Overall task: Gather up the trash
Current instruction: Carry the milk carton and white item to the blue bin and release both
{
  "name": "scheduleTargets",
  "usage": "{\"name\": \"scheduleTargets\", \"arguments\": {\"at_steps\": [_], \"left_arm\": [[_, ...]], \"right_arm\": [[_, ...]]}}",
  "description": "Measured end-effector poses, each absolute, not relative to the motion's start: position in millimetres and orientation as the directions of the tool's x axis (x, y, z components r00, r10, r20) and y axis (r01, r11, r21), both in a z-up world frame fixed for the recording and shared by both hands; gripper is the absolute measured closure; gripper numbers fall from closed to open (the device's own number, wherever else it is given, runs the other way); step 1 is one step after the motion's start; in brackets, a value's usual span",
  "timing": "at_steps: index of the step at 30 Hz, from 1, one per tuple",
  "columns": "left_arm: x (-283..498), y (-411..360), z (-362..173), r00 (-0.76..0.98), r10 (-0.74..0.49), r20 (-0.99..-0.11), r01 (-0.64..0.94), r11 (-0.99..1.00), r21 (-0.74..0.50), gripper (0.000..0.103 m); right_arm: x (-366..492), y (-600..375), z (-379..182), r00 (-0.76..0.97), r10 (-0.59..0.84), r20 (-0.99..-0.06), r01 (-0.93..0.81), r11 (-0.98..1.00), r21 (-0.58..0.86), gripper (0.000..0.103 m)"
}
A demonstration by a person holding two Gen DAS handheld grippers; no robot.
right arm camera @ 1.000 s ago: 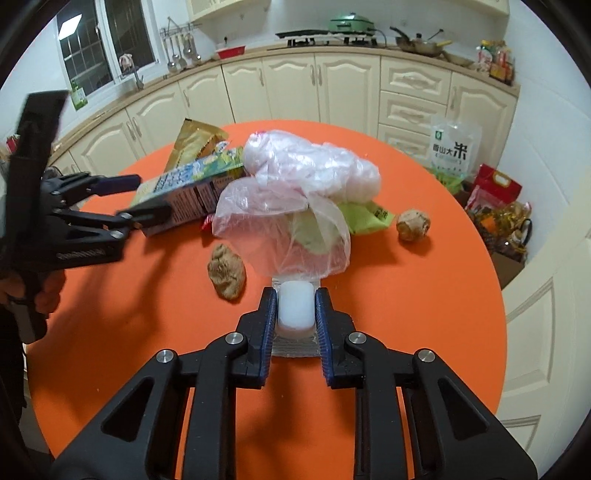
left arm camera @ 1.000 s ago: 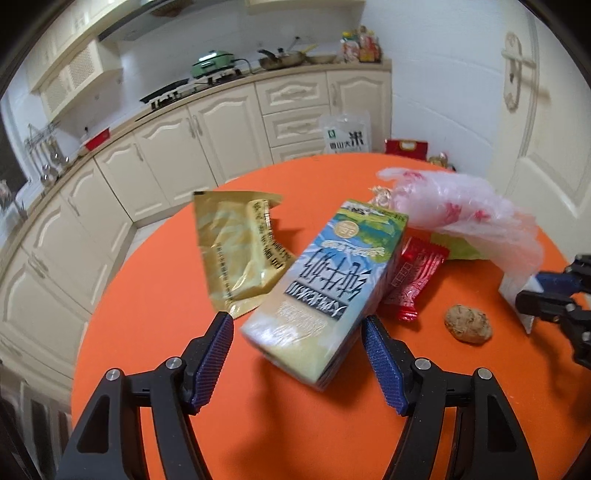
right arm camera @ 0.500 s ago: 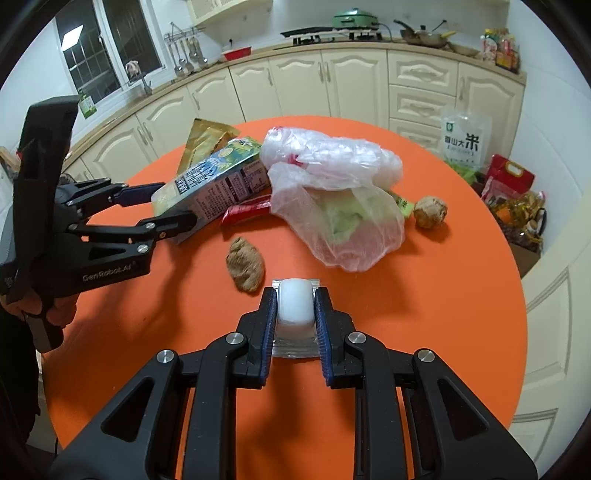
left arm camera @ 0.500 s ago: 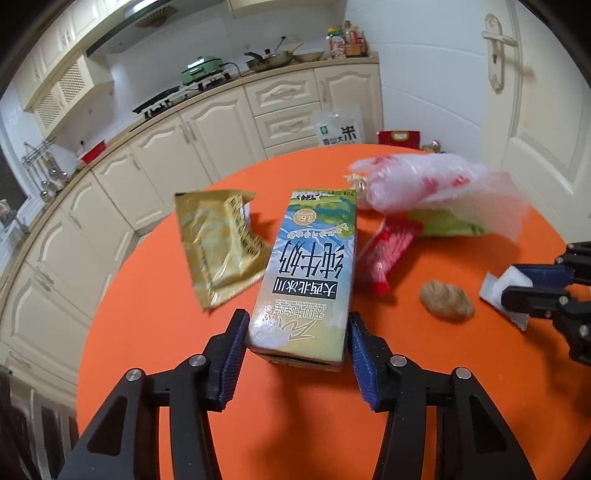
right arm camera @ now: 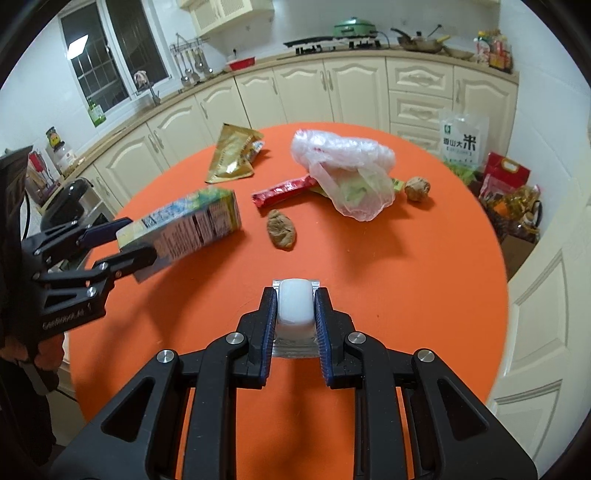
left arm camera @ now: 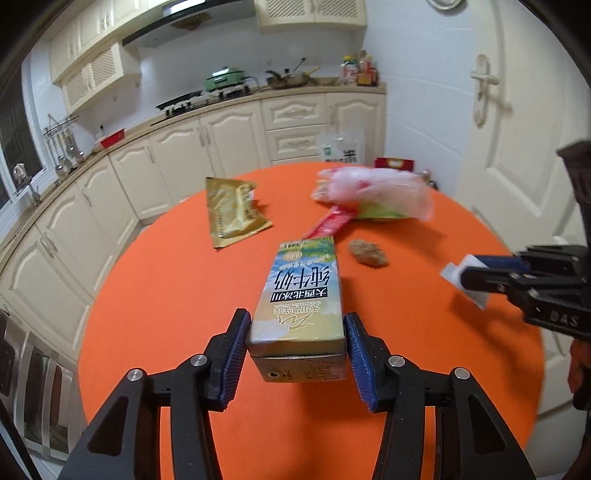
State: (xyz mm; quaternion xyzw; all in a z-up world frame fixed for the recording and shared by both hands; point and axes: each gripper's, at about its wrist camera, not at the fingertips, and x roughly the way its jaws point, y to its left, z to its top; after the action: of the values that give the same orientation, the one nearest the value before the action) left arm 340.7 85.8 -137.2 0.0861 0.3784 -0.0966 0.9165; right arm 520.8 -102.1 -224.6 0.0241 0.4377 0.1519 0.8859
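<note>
Both claws have come back from the litter since the earlier frames, and the left claw has just been closing — its pads now press the flanks of the milk carton, lifted clear of the table. Its long axis runs straight ahead along the fingers, tilted down. To the right, the right claw is nearly closed on a small white packet, also off the table. Gold pouch, red wrapper and plastic bag lie beyond — nearer the right claw, I judge.

Home kitchen, cream cabinets, gas hob with green pot, hanging utensils, round orange table
</note>
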Motion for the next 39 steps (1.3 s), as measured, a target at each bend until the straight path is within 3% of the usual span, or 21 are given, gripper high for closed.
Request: {"name": "scheduleTargets", "arguments": {"at_steps": [9, 12, 18, 24, 31, 39], "left_arm": [[255.3, 81.5, -151.4, 0.646, -0.147, -0.749, 0.248, 0.968, 0.024, 0.056], [249.8, 75.3, -153.5, 0.625, -0.17, -0.762, 0.246, 0.969, -0.015, 0.056], [261.5, 56.0, -155.5, 0.624, -0.125, -0.772, 0.234, 0.972, 0.032, 0.058], [252.0, 28.1, -140.9, 0.665, -0.141, -0.733, 0.252, 0.967, 0.043, 0.059], [227.2, -42.5, -116.6, 0.664, -0.263, -0.7, 0.393, 0.919, 0.027, 0.059], [219.6, -155.2, -124.9, 0.585, -0.36, -0.727, 0.576, 0.815, 0.06, 0.059]], "right_arm": [[469.9, -100.4, -213.7, 0.569, 0.301, -0.765, -0.266, 0.948, 0.175, 0.083], [461.4, -98.9, -221.5, 0.555, 0.312, -0.771, -0.267, 0.945, 0.19, 0.083], [446.7, -100.0, -227.5, 0.552, 0.322, -0.769, -0.267, 0.942, 0.203, 0.083], [433.2, -125.2, -215.1, 0.589, 0.318, -0.742, -0.245, 0.946, 0.211, 0.083], [399.3, -187.3, -192.9, 0.664, 0.236, -0.709, -0.148, 0.972, 0.184, 0.083], [357.0, -271.8, -200.6, 0.679, 0.111, -0.726, 0.012, 0.987, 0.162, 0.083]]}}
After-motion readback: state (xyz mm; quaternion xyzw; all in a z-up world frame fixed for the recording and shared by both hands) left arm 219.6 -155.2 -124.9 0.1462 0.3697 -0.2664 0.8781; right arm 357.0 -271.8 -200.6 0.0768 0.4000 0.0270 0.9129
